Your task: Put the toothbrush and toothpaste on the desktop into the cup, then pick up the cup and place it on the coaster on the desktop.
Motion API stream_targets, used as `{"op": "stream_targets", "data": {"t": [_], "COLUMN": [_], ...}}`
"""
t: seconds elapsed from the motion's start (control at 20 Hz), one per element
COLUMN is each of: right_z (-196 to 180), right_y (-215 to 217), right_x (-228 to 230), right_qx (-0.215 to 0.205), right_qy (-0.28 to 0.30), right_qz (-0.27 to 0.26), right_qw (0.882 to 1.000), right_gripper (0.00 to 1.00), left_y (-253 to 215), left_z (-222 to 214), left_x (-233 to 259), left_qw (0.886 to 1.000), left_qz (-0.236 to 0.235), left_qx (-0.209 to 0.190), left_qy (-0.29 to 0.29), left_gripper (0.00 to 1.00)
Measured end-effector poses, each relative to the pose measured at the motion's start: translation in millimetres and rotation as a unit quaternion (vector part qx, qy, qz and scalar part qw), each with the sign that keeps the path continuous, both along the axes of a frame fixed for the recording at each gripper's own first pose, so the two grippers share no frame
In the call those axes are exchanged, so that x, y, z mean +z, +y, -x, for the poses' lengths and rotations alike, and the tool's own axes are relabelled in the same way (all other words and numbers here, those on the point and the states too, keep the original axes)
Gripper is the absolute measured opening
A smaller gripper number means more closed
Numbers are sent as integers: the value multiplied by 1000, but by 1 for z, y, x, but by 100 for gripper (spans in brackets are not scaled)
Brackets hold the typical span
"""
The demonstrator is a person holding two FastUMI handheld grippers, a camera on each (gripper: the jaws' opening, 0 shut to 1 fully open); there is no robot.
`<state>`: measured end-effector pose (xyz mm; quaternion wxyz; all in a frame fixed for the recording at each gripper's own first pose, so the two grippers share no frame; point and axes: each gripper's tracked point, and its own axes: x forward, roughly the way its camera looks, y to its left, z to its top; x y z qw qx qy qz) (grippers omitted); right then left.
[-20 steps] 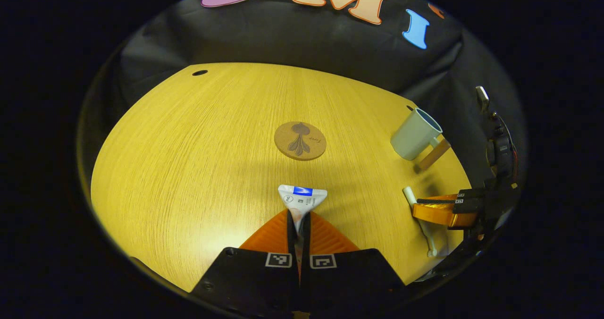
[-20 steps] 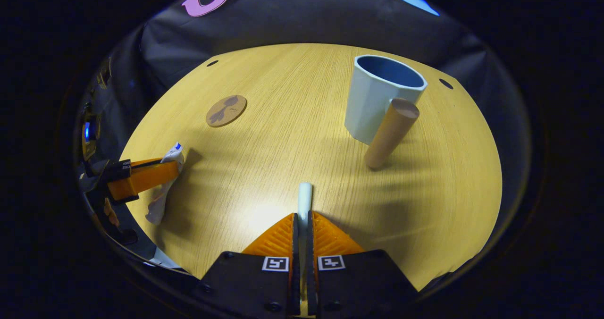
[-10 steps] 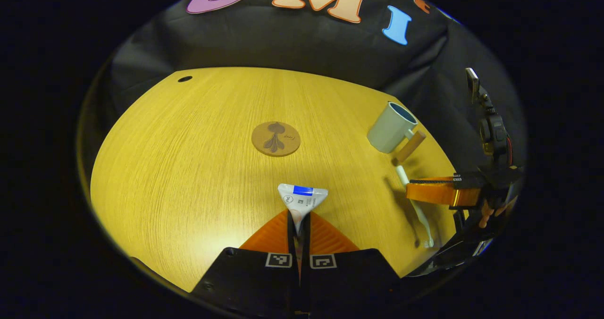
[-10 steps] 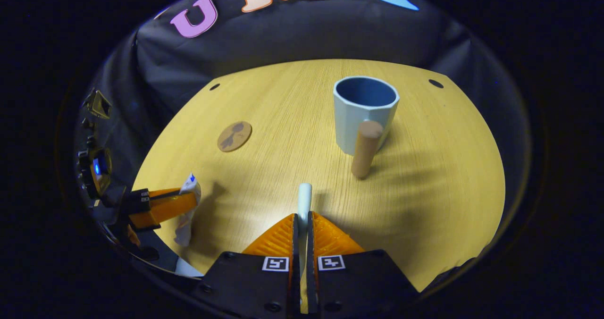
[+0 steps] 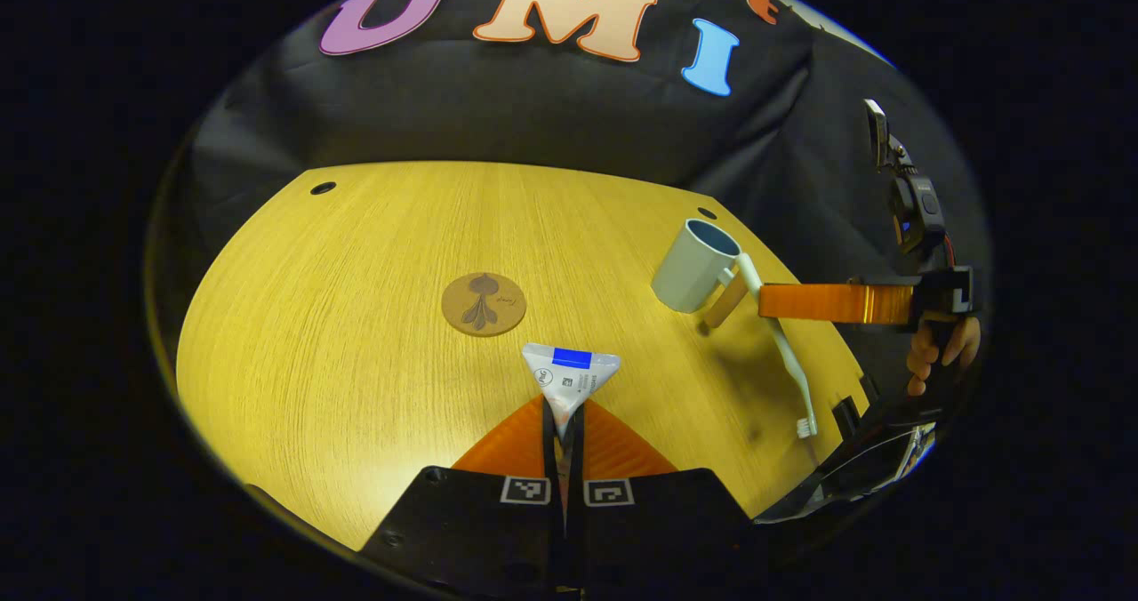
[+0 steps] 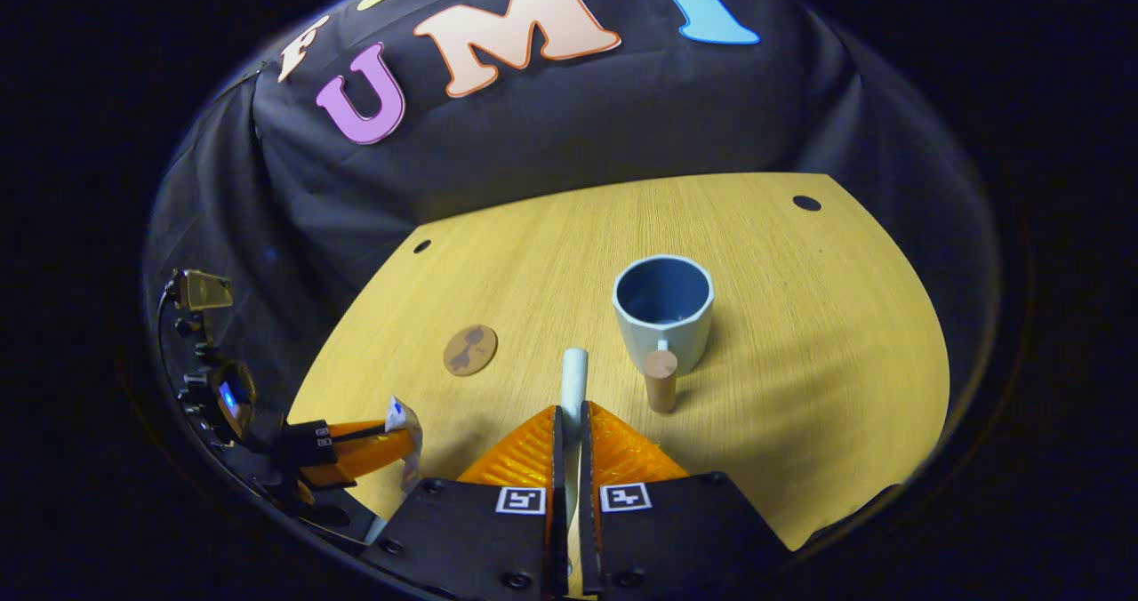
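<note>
Toothbrush (image 6: 574,372) lifted toward cup (image 6: 663,312), between jaws

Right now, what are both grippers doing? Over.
Left hand-held gripper shut on toothpaste. Right hand-held gripper shut on toothbrush, raised near cup. Cup empty, off coaster. Path looks open.

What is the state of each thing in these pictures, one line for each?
toothpaste: held in the left gripper, off the desk.
toothbrush: held in the right gripper, lifted, beside the cup's rim.
cup: upright on the desk, empty inside.
coaster: flat on the desk, nothing on it.
left gripper: shut on the toothpaste.
right gripper: shut on the toothbrush.
</note>
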<state>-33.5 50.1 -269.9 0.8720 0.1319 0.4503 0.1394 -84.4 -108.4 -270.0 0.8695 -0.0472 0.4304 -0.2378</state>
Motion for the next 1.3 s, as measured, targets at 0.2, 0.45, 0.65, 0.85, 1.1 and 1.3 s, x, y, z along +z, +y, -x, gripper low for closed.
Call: {"op": "stream_targets", "data": {"t": [0.2,0.45,0.65,0.85,1.1,1.3], "right_z": [-23,-49,-80,-120,-166,-191], "right_y": [2,-1,-14,-30,-42,-51], "right_x": [27,48,59,65,58,47], "right_qx": [-7,-12,-32,-63,-96,-109], "right_qy": [-50,-88,-111,-138,-170,-193], "right_qz": [-31,-45,-49,-51,-42,-20], "right_qw": [998,995,992,987,980,975], "right_gripper": [8,8,8,8,8,8], "left_y": [-15,-28,-37,-42,-47,-47], "left_z": [-4,-15,-22,-29,-34,-37], "left_x": [12,41,61,72,86,93], "left_qw": [999,996,994,993,992,992], "left_qz": [12,34,44,47,57,53], "left_qx": [-11,-18,-18,-17,-5,3], "left_qy": [-31,-79,-100,-109,-113,-116], "left_gripper": [0,0,0,0,0,0]}}
